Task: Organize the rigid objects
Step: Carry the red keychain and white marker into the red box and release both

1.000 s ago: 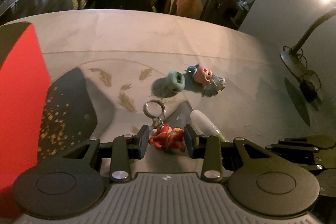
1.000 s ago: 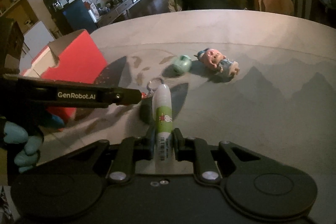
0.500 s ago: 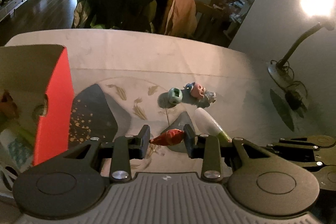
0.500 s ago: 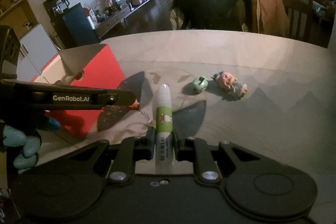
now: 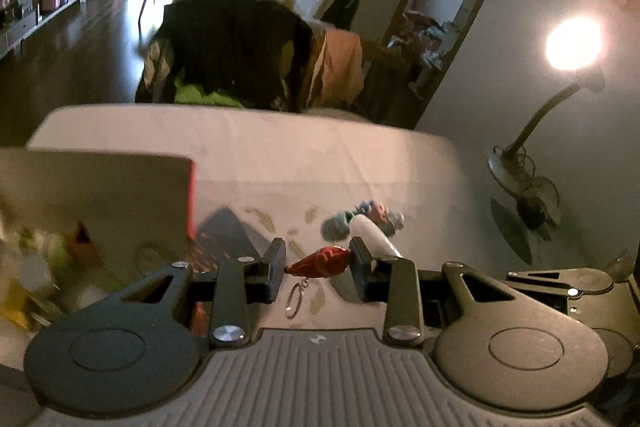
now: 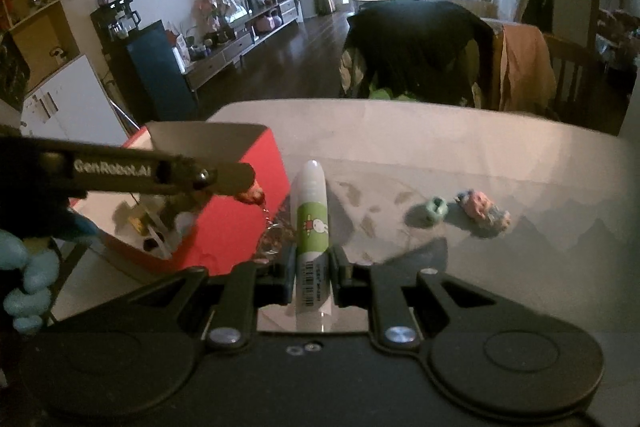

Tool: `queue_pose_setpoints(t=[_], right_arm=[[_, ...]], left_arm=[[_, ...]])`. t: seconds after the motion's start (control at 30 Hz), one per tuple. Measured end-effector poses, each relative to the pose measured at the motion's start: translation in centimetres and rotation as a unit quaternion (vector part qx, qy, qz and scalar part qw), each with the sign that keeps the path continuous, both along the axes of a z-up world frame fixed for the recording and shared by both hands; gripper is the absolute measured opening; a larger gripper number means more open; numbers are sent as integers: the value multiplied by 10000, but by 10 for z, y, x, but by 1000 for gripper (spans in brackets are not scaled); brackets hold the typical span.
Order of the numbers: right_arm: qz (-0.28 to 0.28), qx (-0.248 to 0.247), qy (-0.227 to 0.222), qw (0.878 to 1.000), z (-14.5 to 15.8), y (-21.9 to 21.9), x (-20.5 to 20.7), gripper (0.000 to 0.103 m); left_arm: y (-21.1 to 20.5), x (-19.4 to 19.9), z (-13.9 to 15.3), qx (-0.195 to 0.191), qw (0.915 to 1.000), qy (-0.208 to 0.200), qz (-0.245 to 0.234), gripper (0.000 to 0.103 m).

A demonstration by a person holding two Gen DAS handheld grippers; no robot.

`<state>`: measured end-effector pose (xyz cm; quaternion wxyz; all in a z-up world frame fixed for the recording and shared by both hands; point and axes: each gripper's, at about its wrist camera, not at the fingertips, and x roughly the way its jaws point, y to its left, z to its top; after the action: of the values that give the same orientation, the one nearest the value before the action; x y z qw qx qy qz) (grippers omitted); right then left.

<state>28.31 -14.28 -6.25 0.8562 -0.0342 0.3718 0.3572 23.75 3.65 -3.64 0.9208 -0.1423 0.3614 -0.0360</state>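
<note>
Between L gripper (image 5: 318, 265) pads – red keychain toy (image 5: 320, 263), clamped; R gripper (image 6: 312, 277) – closed on white tube (image 6: 312, 223).

Left tool (image 5: 318, 264) grips red keychain toy (image 5: 320, 262) beside box (image 5: 120, 195).

A small red figurine keychain (image 5: 318, 263) hangs crosswise between the left tongs (image 5: 318, 265), its metal ring (image 5: 295, 301) dangling below, clear of the worktop (image 6: 460, 155). The white tube with a green label (image 6: 313, 227) (a little cartoon figure printed on it) sits pinched in the right tongs (image 6: 312, 275), cap pointing away. On the worktop lie a teal ring-shaped toy (image 6: 436, 209) and, just beside it, a pink-and-blue doll (image 6: 482, 209) on its side. The red box (image 6: 244, 195) stands open, holding blurred items.
</note>
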Motion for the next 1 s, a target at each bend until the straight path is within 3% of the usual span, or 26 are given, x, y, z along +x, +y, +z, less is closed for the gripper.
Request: queue_pose_setpoints(t=[0.23,0.47,1.0], right_arm=[[115,-16,-223,9997,17,47,-15,17],[245,-21,-324,9992,23,99,-27,17],[398,-721,-236,9963,-15,196,-17,17]], left_arm=[[46,-17,26,129,9996,-243,63,33],[95,-34,30,248,9991,-242,235,33],[199,-55,-12,360,9948,292,904,33]])
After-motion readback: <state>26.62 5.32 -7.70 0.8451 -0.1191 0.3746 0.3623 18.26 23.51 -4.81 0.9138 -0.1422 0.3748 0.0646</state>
